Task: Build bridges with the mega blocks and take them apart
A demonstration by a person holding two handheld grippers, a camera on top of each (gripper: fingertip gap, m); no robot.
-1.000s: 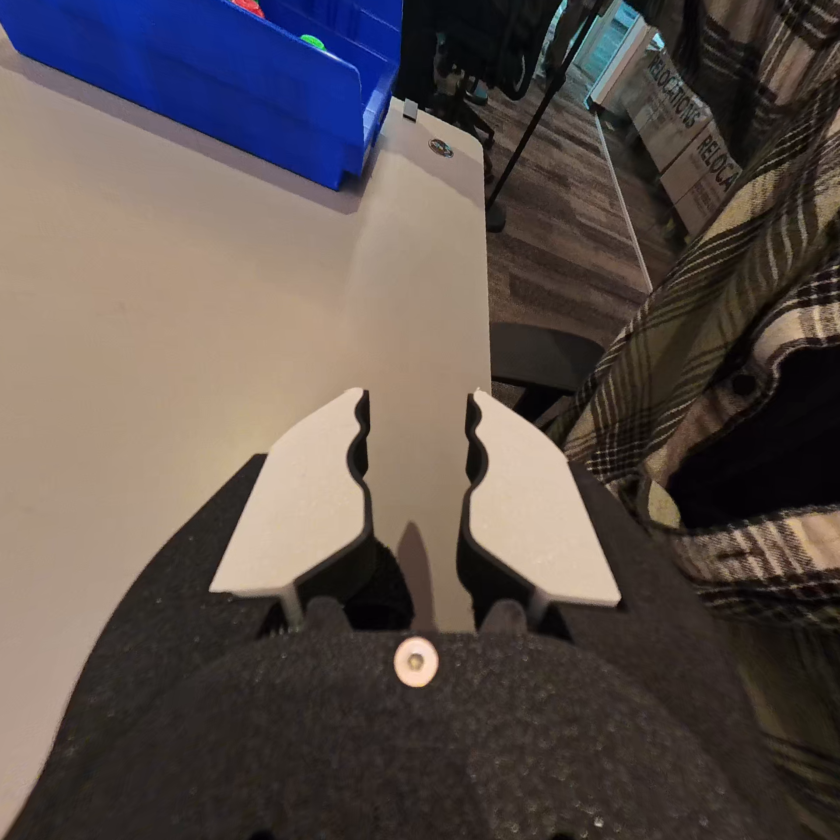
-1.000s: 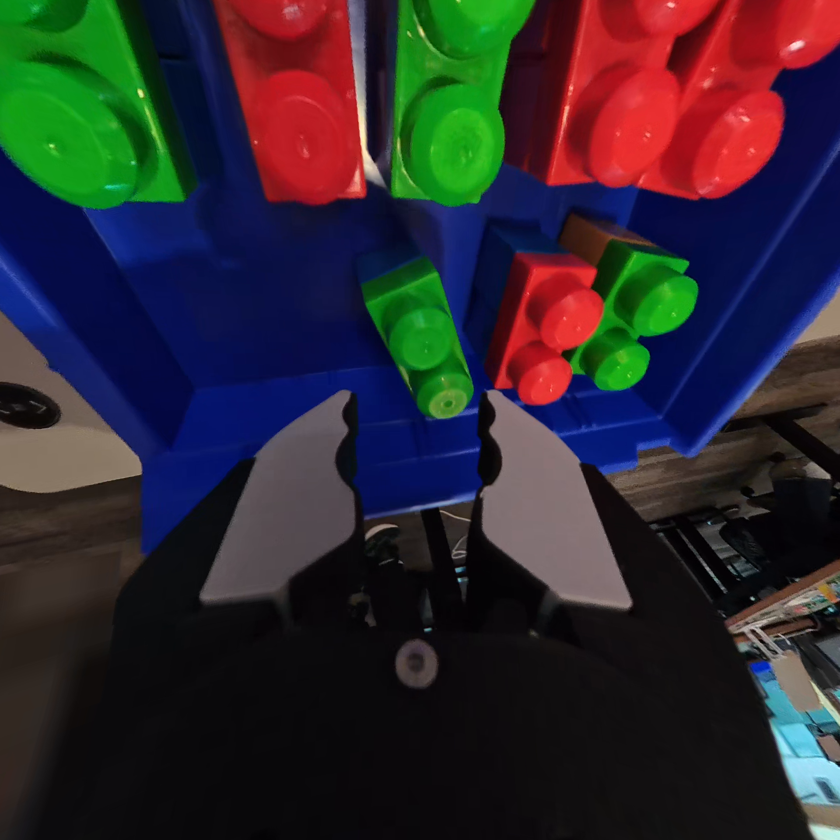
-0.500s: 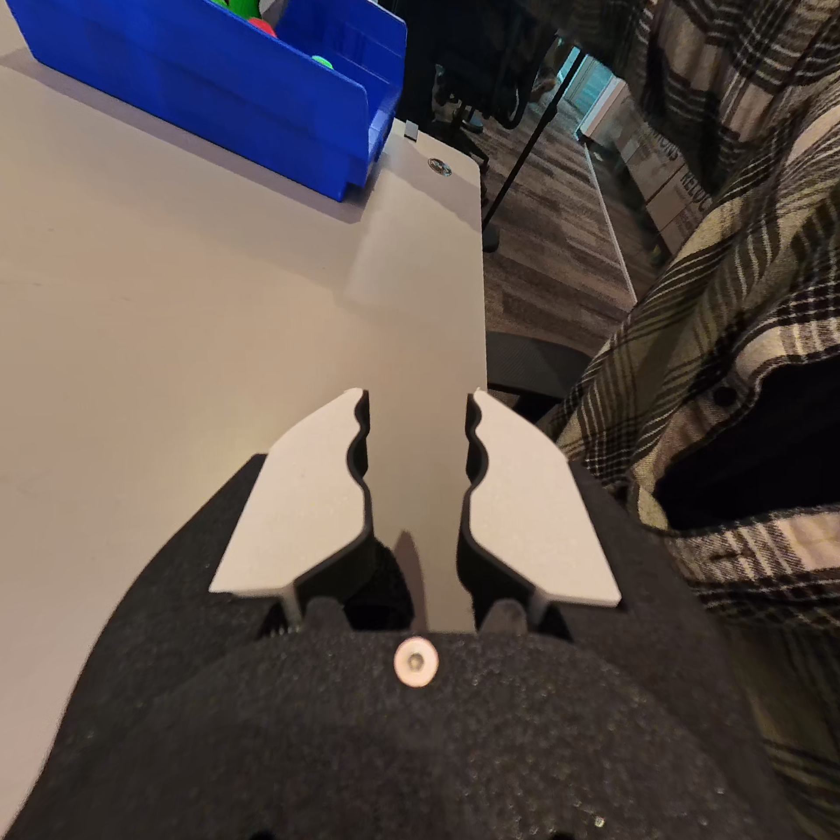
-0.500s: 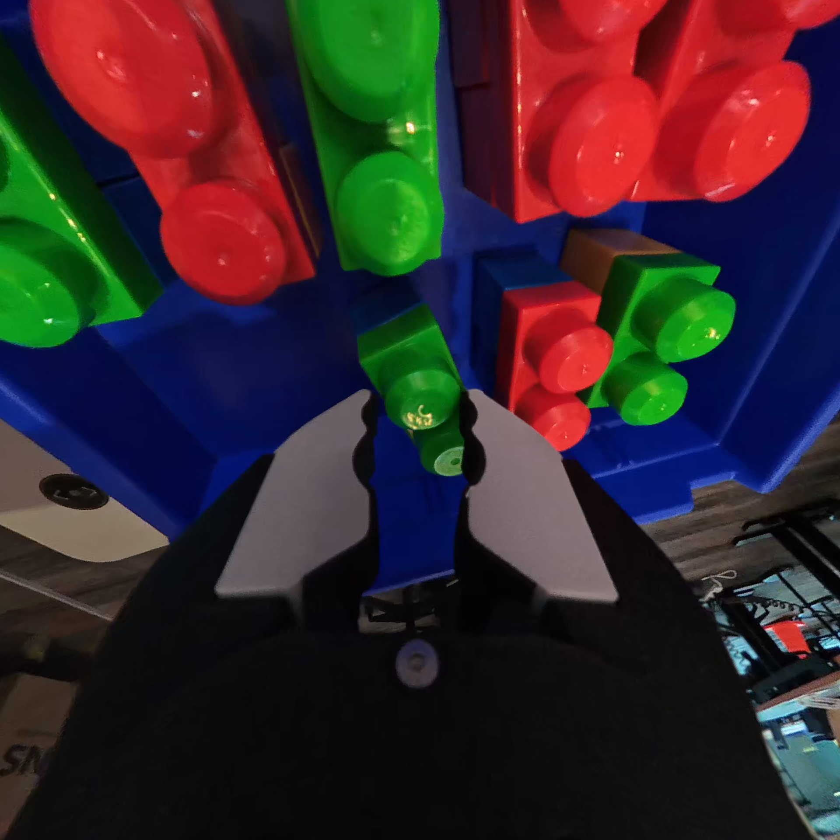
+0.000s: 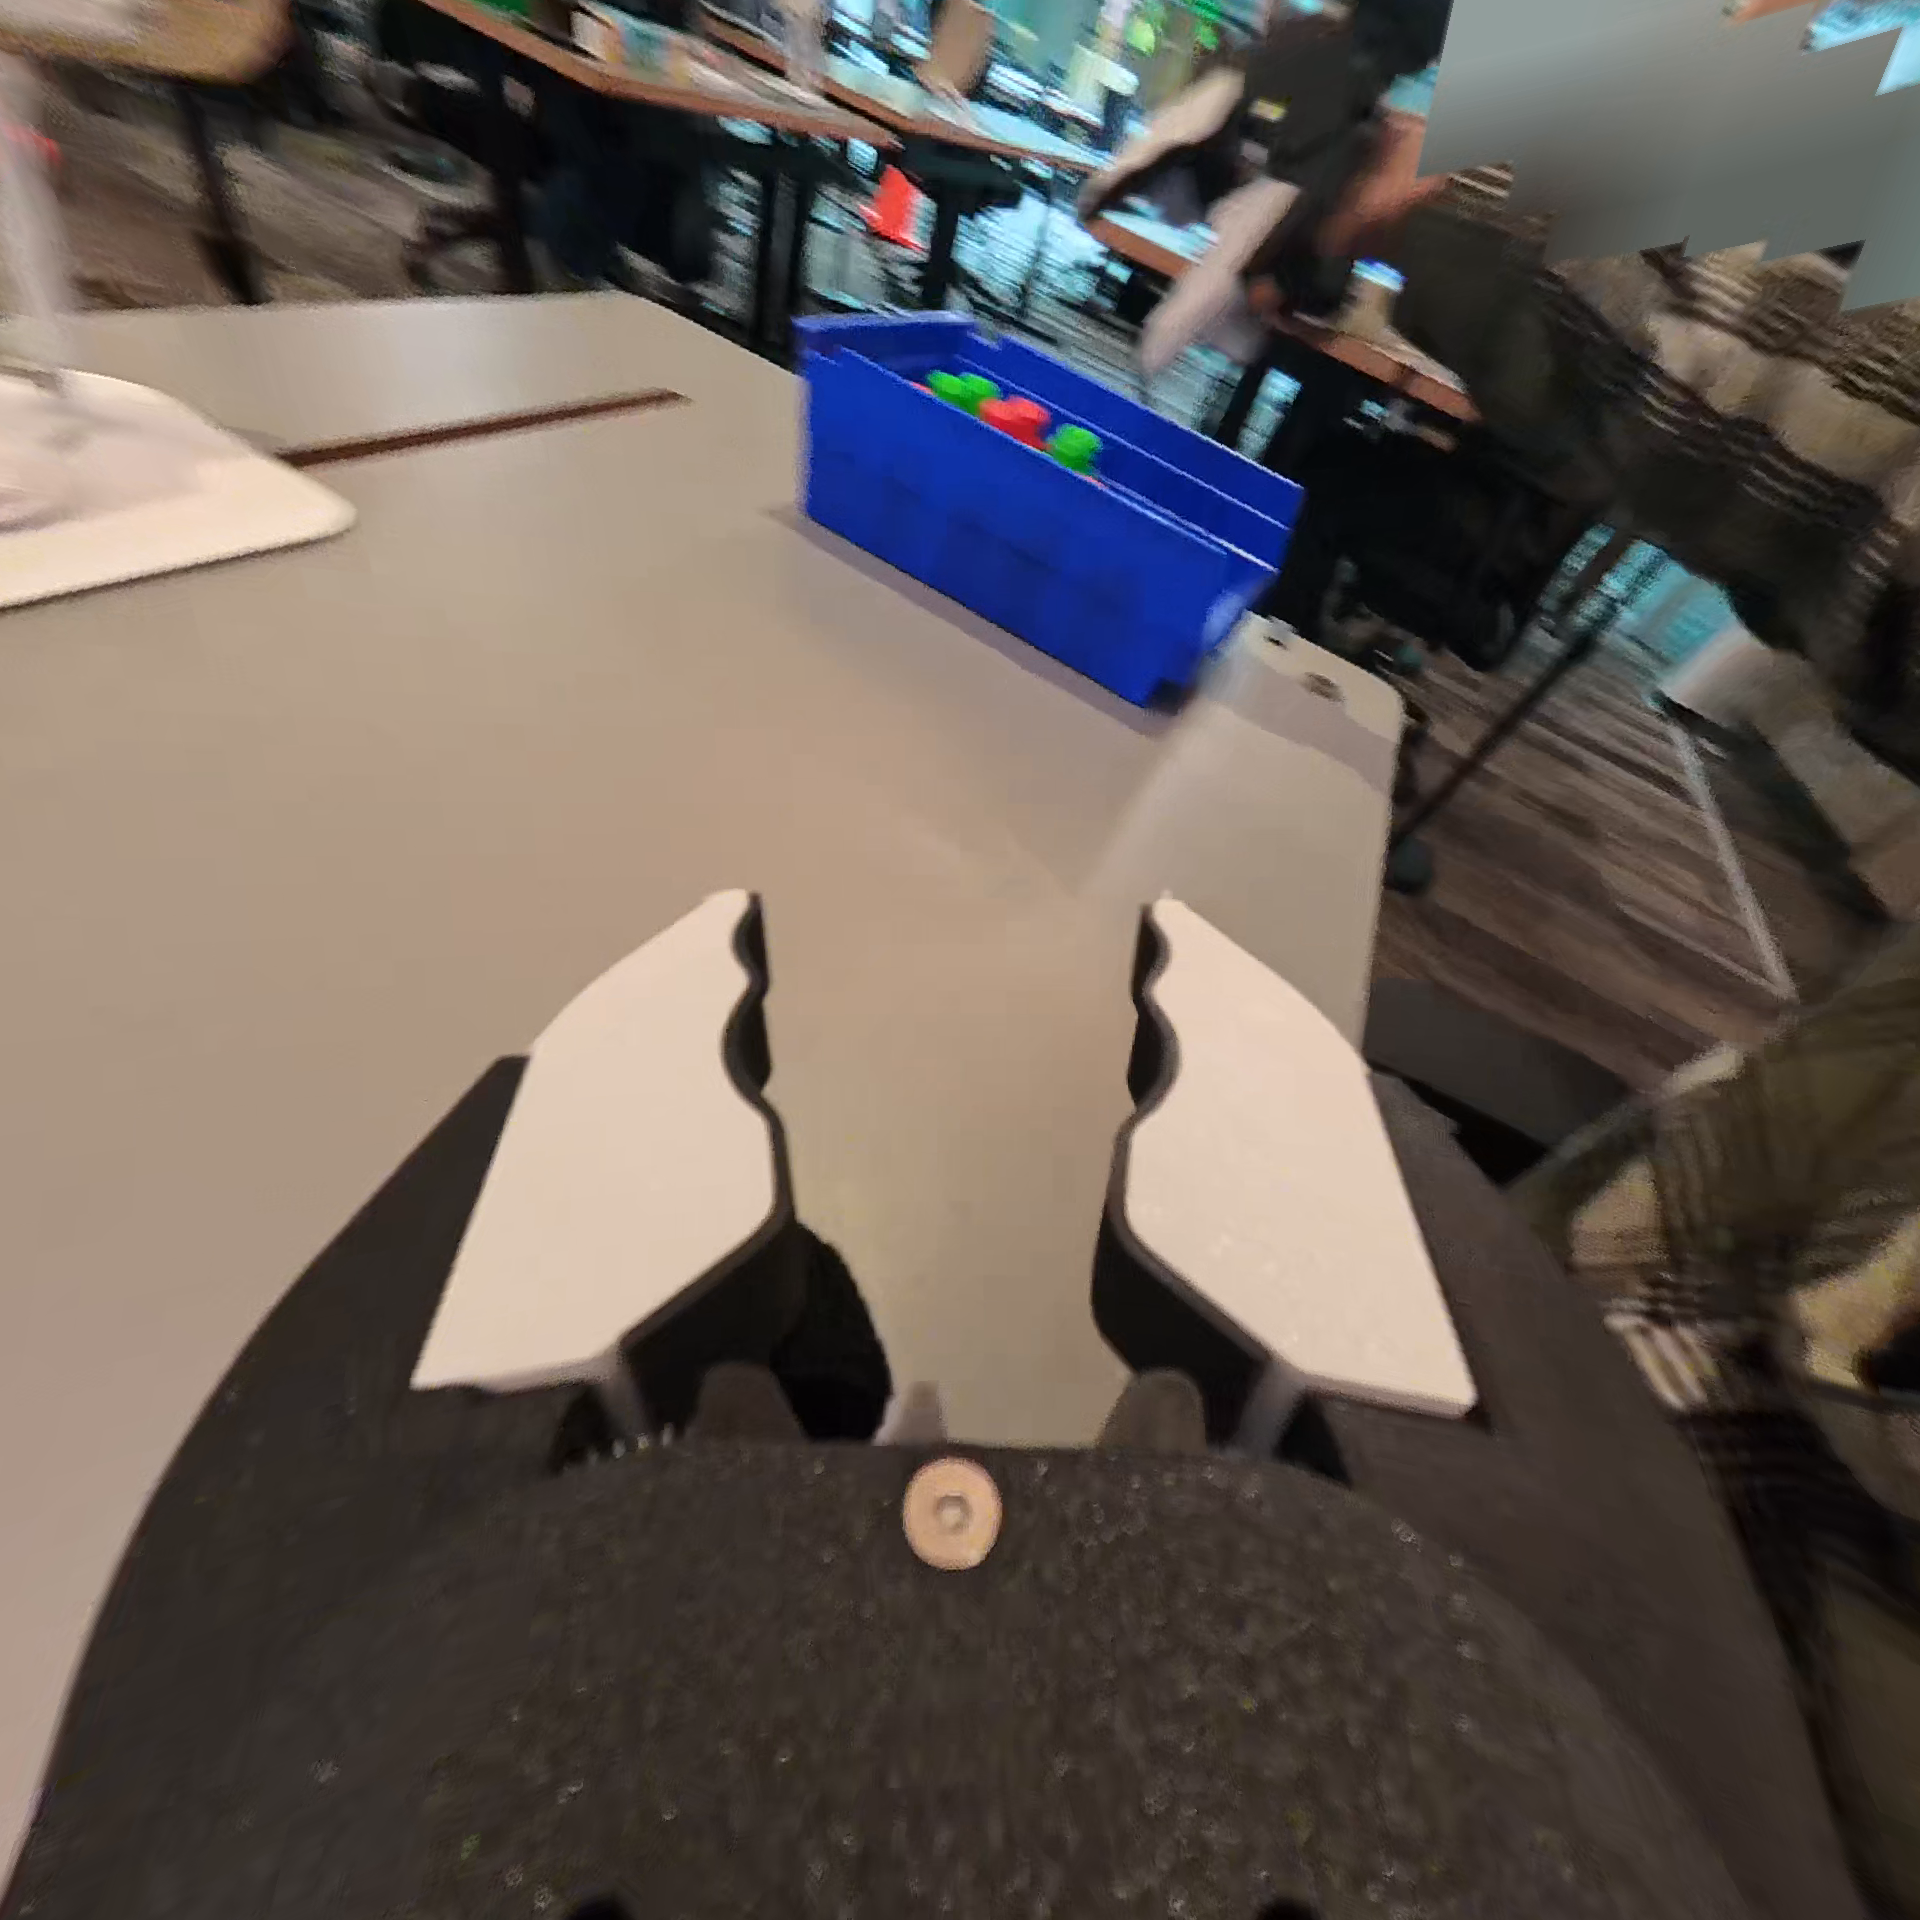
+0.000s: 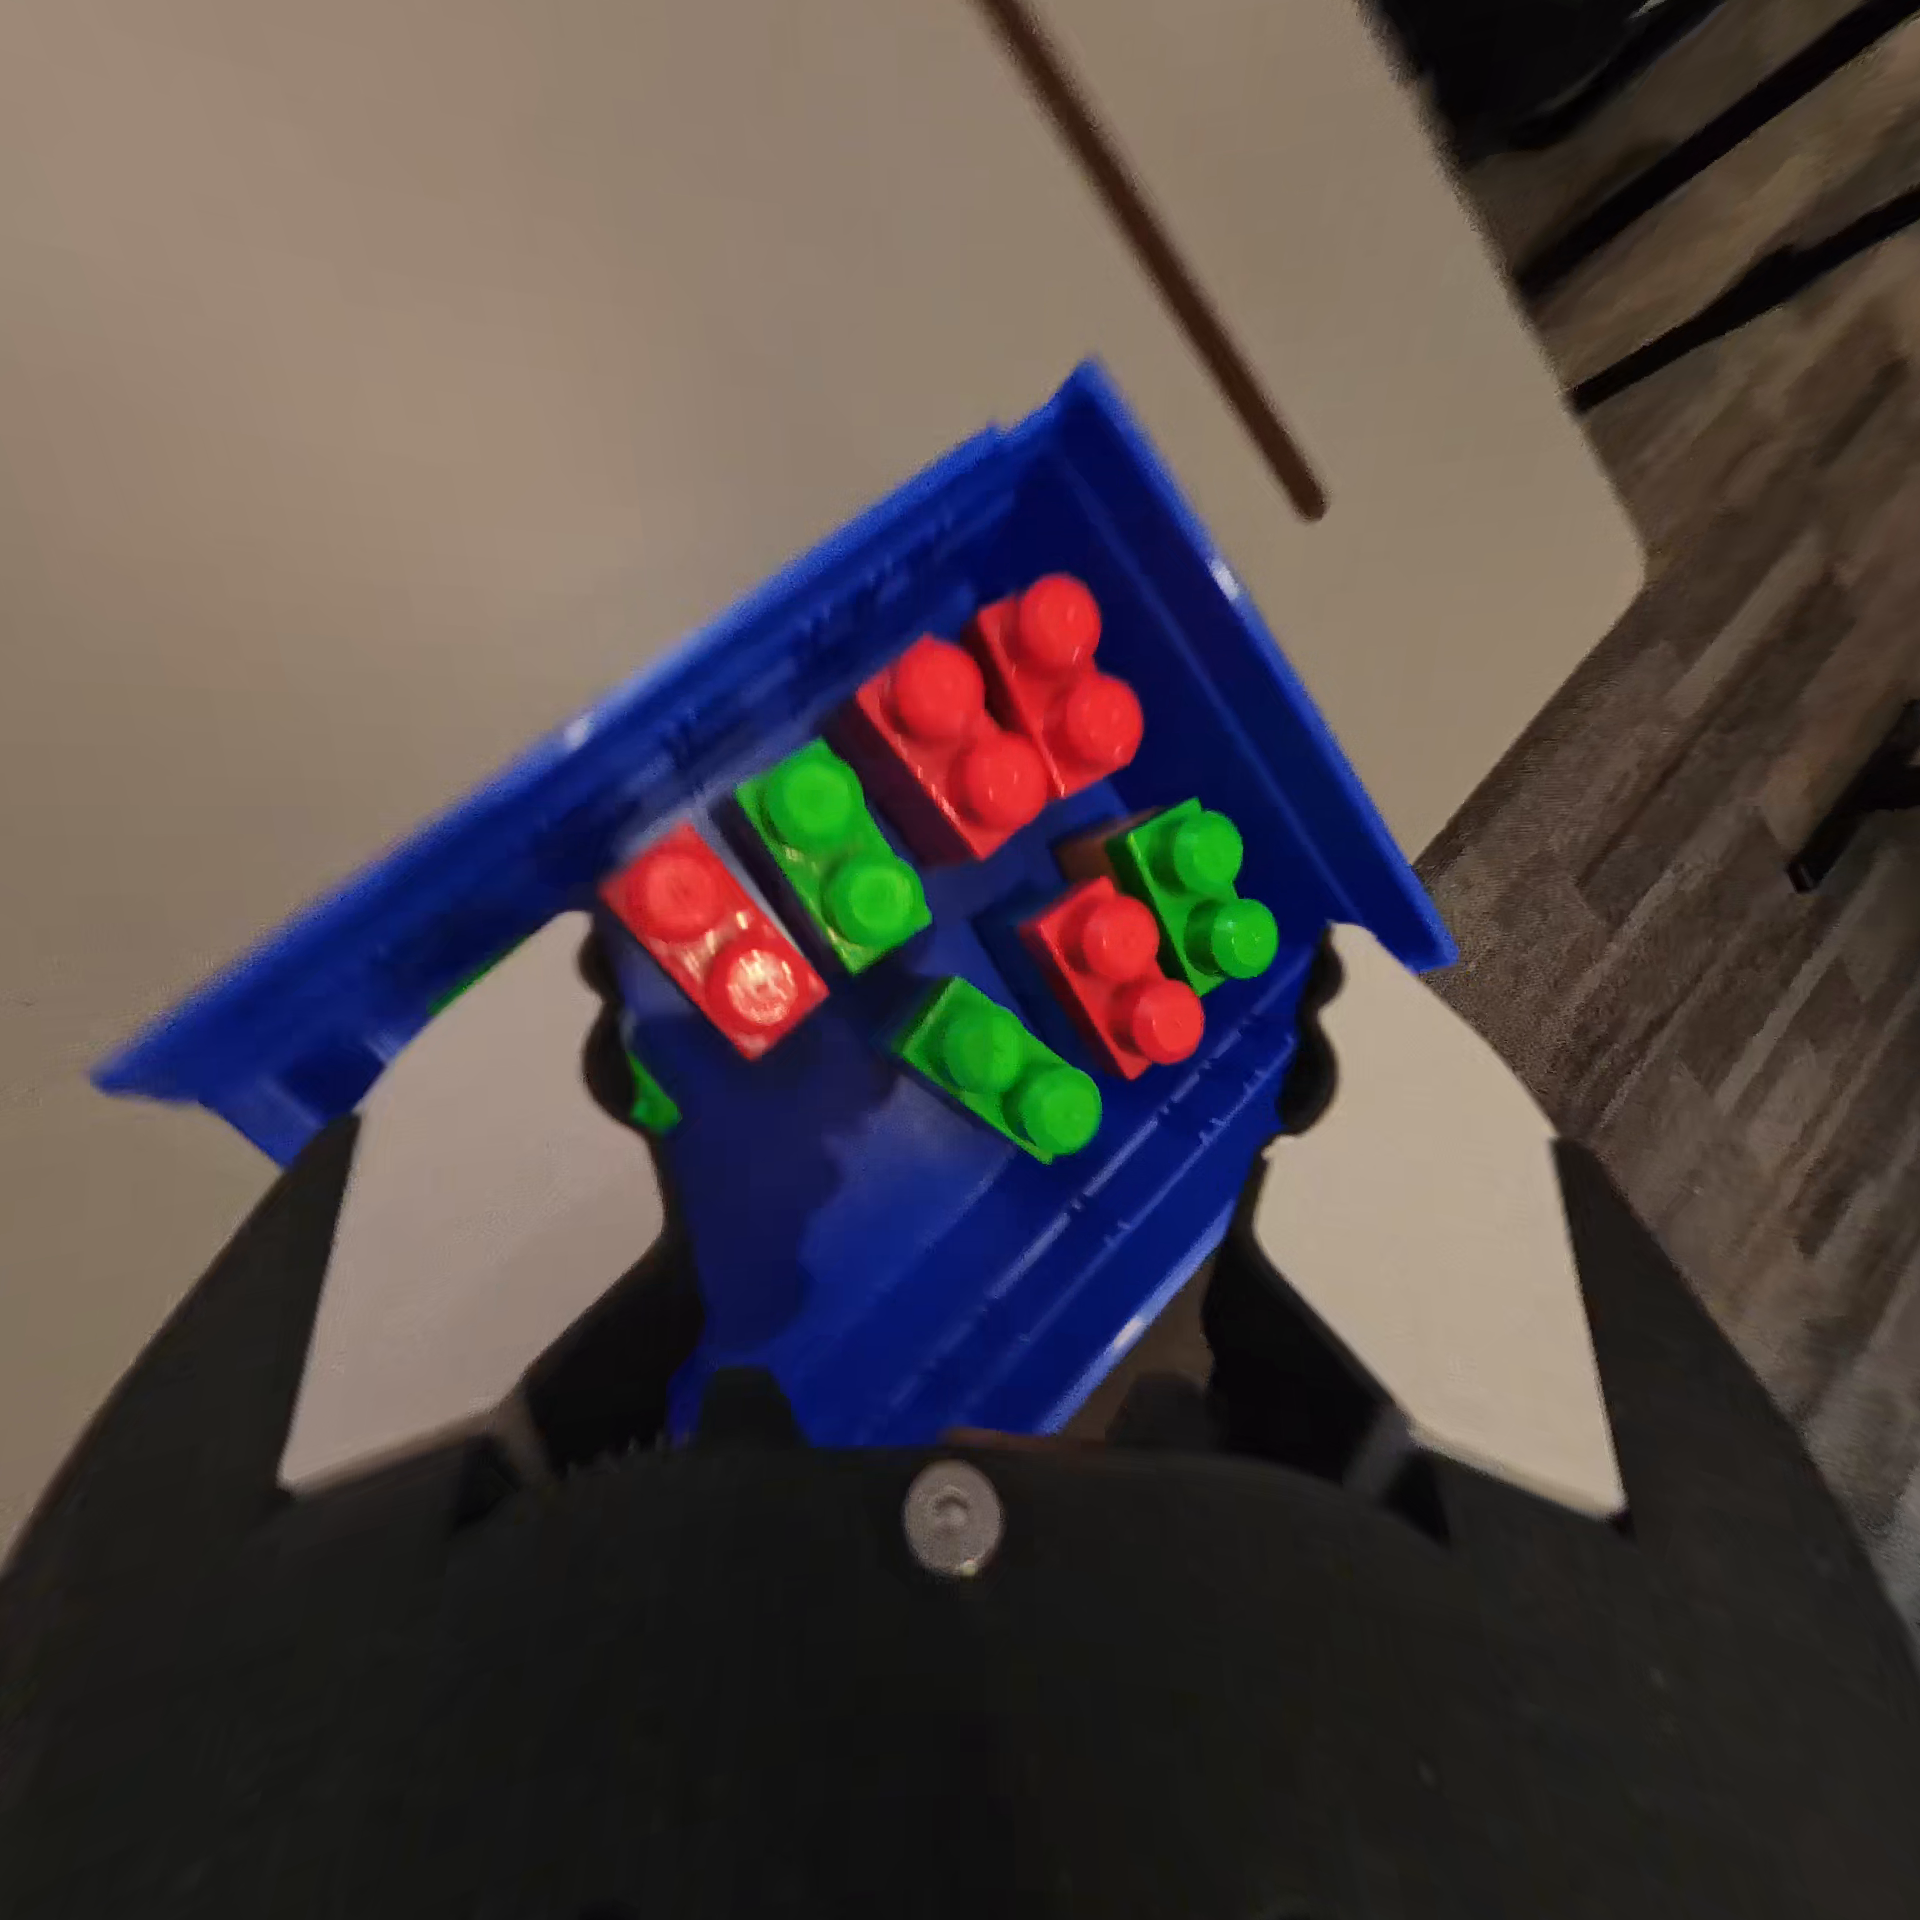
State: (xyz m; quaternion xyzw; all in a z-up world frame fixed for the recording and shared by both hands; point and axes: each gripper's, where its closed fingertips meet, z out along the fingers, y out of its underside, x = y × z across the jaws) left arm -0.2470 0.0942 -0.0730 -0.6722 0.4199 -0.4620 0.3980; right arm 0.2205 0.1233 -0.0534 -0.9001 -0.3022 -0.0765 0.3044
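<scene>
A blue bin [image 6: 727, 717] on the grey table holds several red and green mega blocks. Among them are a red one [image 6: 717, 940], a green one [image 6: 831, 852], a red pair [image 6: 987, 717] and a green one [image 6: 1003, 1070] near the front wall. My right gripper [image 6: 951, 945] hovers above the bin, wide open and empty. One green block [image 6: 649, 1107] is partly hidden by its left finger. My left gripper [image 5: 948, 909] is open and empty, low over bare table. The bin [image 5: 1039, 540] stands well ahead of it.
A white pad [image 5: 156, 499] lies at the far left of the table. A dark slot [image 5: 478, 426] crosses the tabletop behind the bin. The table's right edge [image 5: 1382, 831] is close to the bin. A person's plaid sleeve [image 5: 1766, 1195] is at the right.
My right gripper has risen away from the bin and opened wide; the green block that was between its fingers lies in the bin. My left gripper has tilted up and opened wider.
</scene>
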